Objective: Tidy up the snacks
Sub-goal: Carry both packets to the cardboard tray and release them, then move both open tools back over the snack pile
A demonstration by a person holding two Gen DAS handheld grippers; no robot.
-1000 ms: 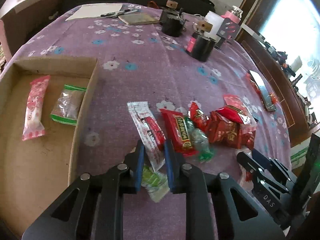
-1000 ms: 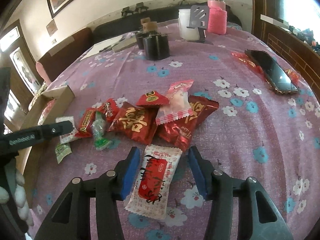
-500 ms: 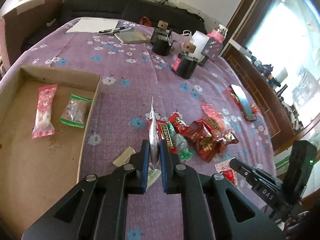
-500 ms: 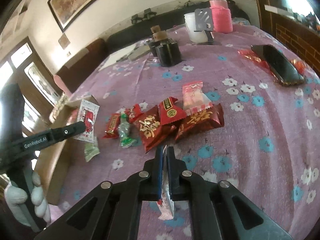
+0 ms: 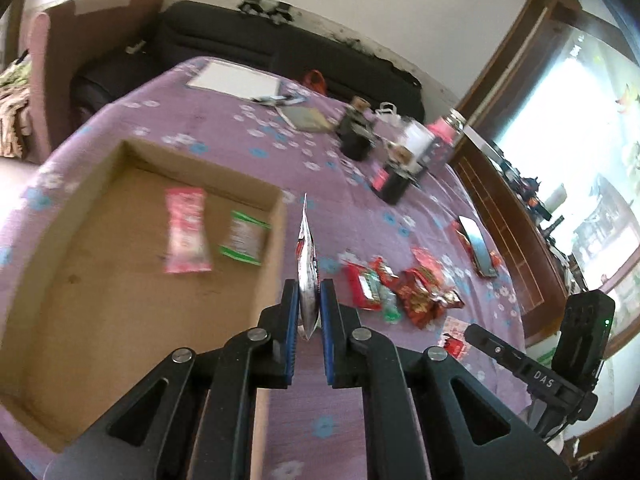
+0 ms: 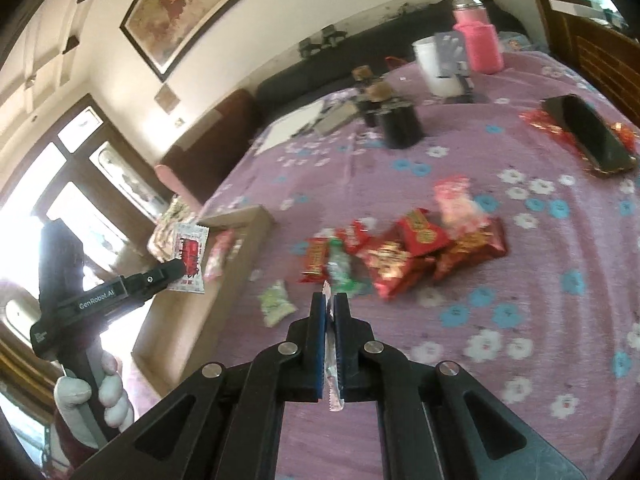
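Observation:
My left gripper (image 5: 308, 286) is shut on a white snack packet with a red print (image 5: 306, 264), held edge-on above the right wall of the cardboard box (image 5: 276, 248). The right wrist view shows that same white packet (image 6: 191, 254) over the cardboard box (image 6: 240, 220). Inside the box lie a pink packet (image 5: 186, 232) and a green-edged packet (image 5: 244, 238). My right gripper (image 6: 330, 300) is shut on a second white snack packet (image 6: 331, 360), lifted off the cloth. A pile of red snacks (image 6: 404, 252) and a pink one (image 6: 456, 200) lie ahead.
A purple flowered cloth (image 6: 500, 300) covers the table. A phone (image 6: 588, 136) lies at the right, black cylinders (image 6: 400, 124), a white cup (image 6: 434, 66) and a pink bottle (image 6: 478, 40) stand at the back. A small green packet (image 6: 276, 304) lies near the box. A gloved hand (image 6: 96, 396) holds the left gripper.
Both grippers have shut on white packets and lifted them off the cloth. The left one has carried its packet left, up to the box's right wall.

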